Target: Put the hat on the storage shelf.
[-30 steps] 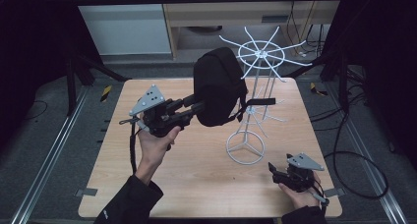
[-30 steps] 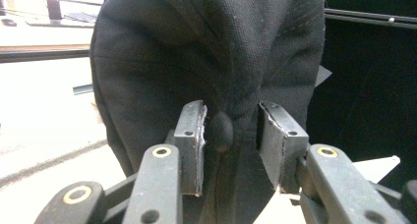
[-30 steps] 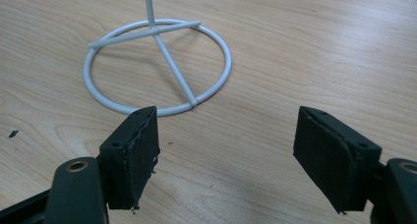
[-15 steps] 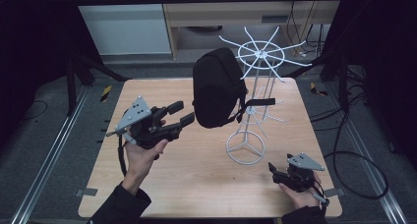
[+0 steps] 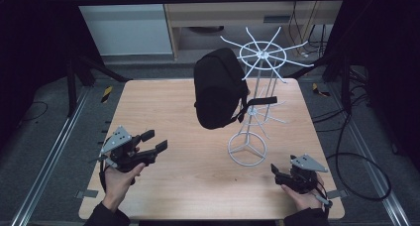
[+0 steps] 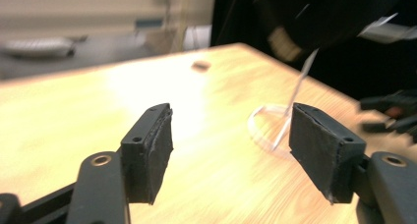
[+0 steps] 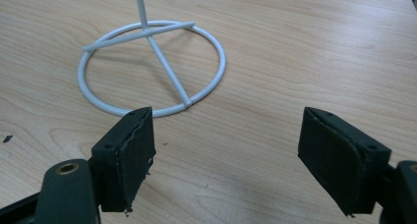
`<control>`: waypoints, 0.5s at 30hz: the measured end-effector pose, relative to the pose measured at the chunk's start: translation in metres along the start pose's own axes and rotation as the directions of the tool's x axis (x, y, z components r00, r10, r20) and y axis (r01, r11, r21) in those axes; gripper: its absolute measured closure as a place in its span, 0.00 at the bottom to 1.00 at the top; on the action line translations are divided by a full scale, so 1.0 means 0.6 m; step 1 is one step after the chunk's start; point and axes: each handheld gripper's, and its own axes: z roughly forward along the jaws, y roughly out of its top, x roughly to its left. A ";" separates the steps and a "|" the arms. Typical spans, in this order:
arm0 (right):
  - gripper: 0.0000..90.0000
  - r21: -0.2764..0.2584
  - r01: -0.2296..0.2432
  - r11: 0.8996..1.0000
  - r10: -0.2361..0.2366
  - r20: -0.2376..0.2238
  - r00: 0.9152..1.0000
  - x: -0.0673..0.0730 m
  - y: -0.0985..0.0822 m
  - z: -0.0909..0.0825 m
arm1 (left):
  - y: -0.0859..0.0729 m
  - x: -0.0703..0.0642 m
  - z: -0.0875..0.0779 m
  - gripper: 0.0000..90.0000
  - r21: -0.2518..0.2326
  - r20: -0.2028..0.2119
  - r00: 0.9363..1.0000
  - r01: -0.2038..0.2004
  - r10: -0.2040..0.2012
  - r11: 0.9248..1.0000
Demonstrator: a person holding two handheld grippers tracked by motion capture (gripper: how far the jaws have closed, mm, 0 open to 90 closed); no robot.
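Two grippers sit low over the table [image 5: 198, 151], and I see nothing between either pair of jaws. My left gripper [image 5: 154, 141] is well off to the left of the rack [image 5: 247, 149], its jaws wide; they have just been opening, with only bare wood between them. My right gripper [image 5: 275, 172] rests just right of the rack's ring base, jaws spread wide and empty.

The bag [image 5: 218, 89] hangs from an upper arm of the rack, left of the pole and clear of the table. Its far side is hidden from me, and I cannot make out which spoke carries the strap. It looks closed; what is inside I cannot tell.

The left gripper view is blurred: the rack's base ring [image 6: 263, 128] and pole are smeared pale streaks, the bag [image 6: 314, 13] is a dark mass cut off at the top edge, and my other gripper [image 6: 393, 111] is a vague shape at the right edge.

In the right gripper view the ring base [image 7: 152, 62] is sharp, just beyond the left pad, but the pole is cut off at the top.
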 end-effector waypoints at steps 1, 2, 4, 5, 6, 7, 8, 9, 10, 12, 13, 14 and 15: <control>0.24 0.003 -0.012 1.000 0.012 -0.003 1.000 0.001 0.000 -0.001 | -0.012 0.009 0.000 0.34 0.020 -0.020 1.000 0.011 -0.011 1.000; 0.24 0.002 -0.011 1.000 0.011 -0.001 1.000 0.000 0.000 -0.001 | -0.024 0.018 -0.001 0.34 0.039 -0.041 0.999 0.023 -0.021 0.999; 0.23 0.000 -0.010 1.000 0.010 0.002 1.000 -0.001 0.000 0.000 | -0.046 0.035 -0.002 0.32 0.067 -0.080 0.996 0.047 -0.042 0.997; 0.23 0.000 -0.013 1.000 0.013 0.003 1.000 -0.002 0.000 0.000 | -0.056 0.044 -0.003 0.32 0.078 -0.098 0.994 0.060 -0.052 0.995; 0.23 0.000 -0.015 1.000 0.015 0.003 1.000 -0.002 -0.001 0.000 | -0.066 0.053 -0.005 0.31 0.087 -0.120 0.991 0.070 -0.059 0.994; 0.22 0.002 -0.017 1.000 0.017 0.004 1.000 -0.002 -0.001 0.000 | -0.075 0.062 -0.005 0.30 0.097 -0.143 0.987 0.083 -0.069 0.992; 0.22 0.002 -0.017 1.000 0.017 0.004 1.000 -0.002 -0.001 0.000 | -0.075 0.062 -0.005 0.29 0.097 -0.143 0.987 0.083 -0.069 0.992; 0.22 0.004 -0.019 1.000 0.019 0.008 1.000 -0.004 -0.002 0.001 | -0.089 0.079 -0.007 0.28 0.127 -0.188 0.980 0.098 -0.073 0.987; 0.22 0.005 -0.023 1.000 0.023 0.009 1.000 -0.005 -0.002 0.001 | -0.098 0.088 -0.008 0.28 0.145 -0.219 0.973 0.100 -0.067 0.984; 0.21 0.006 -0.027 1.000 0.027 0.015 1.000 -0.008 -0.002 0.000 | -0.109 0.099 -0.010 0.27 0.171 -0.251 0.964 0.129 -0.083 0.977; 0.21 0.005 -0.029 1.000 0.029 0.014 0.999 -0.009 -0.003 0.000 | -0.115 0.104 -0.010 0.27 0.183 -0.265 0.960 0.140 -0.088 0.973; 0.21 0.004 -0.031 0.999 0.031 0.017 0.999 -0.011 -0.003 0.000 | -0.120 0.108 -0.011 0.27 0.199 -0.284 0.955 0.144 -0.084 0.969; 0.21 0.003 -0.035 0.999 0.035 0.015 0.999 -0.012 -0.003 -0.001 | -0.125 0.112 -0.012 0.27 0.206 -0.300 0.951 0.147 -0.080 0.967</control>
